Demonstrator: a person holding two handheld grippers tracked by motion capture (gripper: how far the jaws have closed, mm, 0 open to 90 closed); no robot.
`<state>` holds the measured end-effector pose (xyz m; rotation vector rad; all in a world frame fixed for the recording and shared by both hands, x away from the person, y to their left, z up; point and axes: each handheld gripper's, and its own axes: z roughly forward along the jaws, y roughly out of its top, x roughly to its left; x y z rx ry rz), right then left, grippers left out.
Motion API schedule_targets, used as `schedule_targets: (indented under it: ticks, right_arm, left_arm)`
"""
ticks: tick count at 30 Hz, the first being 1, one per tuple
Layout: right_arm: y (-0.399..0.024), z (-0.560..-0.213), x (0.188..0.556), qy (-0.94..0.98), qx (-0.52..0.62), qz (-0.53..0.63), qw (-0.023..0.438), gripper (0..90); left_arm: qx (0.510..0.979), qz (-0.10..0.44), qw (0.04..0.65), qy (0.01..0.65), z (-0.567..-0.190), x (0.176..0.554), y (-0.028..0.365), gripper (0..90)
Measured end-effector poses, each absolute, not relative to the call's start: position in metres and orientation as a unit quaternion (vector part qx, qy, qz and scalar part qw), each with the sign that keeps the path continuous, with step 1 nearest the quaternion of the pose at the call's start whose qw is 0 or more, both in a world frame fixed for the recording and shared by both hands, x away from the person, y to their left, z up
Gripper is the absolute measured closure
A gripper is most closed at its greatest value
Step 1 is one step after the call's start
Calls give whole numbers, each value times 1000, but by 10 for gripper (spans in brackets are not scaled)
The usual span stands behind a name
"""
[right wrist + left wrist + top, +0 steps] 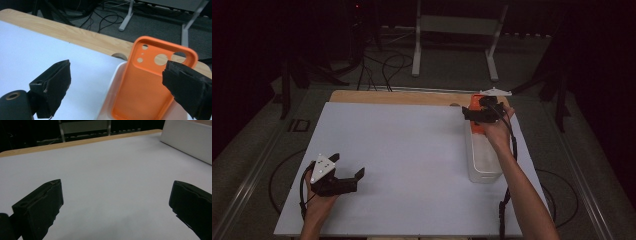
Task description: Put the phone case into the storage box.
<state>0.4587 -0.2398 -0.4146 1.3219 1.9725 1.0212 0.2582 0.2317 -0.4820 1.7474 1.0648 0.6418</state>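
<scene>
White table [402, 165]: right gripper view probably reveals orange phone case [147, 82].

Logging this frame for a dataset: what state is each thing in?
Left tongs: open, holding nothing, over the white table sheet.
Right tongs: open, above the phone case.
Orange phone case: hollow side up, leaning on the far end of the tray.
White tray: upright, near end bare.

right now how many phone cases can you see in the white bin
1: an orange phone case leans at the far end of the white bin, below the right gripper. More may lie hidden under the hand.
</scene>
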Motion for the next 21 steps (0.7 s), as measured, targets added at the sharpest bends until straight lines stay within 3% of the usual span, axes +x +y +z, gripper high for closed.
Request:
schedule_targets:
  ticks: [21]
  right_arm:
    - [-226, -419, 433, 764, 451, 391, 247, 79]
  left_arm:
    - [715, 263, 481, 434, -481, 256, 232, 1]
